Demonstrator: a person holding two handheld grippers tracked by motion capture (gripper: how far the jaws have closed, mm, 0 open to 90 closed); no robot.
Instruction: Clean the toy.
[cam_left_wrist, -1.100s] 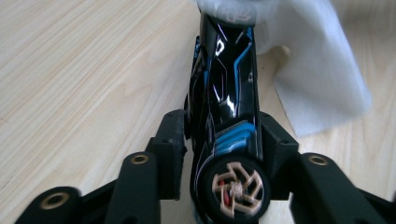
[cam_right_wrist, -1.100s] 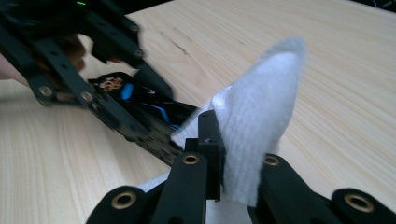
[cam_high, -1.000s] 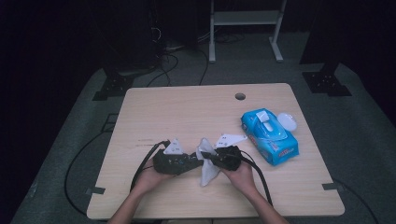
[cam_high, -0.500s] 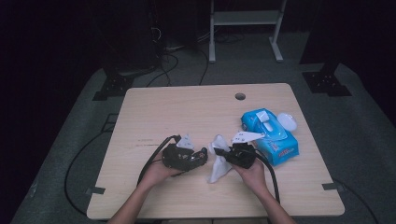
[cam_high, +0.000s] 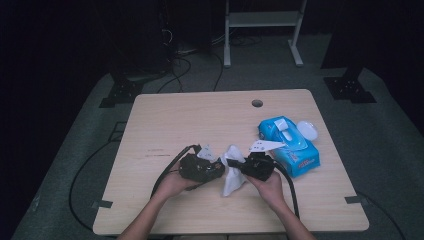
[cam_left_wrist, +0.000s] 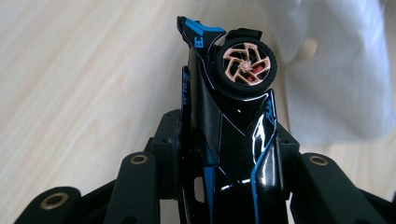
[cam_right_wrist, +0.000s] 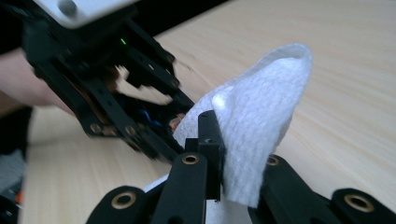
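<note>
Blue wipes pack (cam_high: 289, 144) just beside right gripper (cam_high: 234, 164), white lid (cam_high: 307, 130) behind.

A dim lab or studio: lone wooden table (cam_high: 200, 120), floor cables (cam_high: 190, 65), stand bases (cam_high: 350, 87).

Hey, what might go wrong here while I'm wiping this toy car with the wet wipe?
The left claw pinches the glossy black toy car by its narrow body, so a hard rub may twist it loose. The wipe is bunched in the right claw; bare jaw edges might scrape the paint.
</note>
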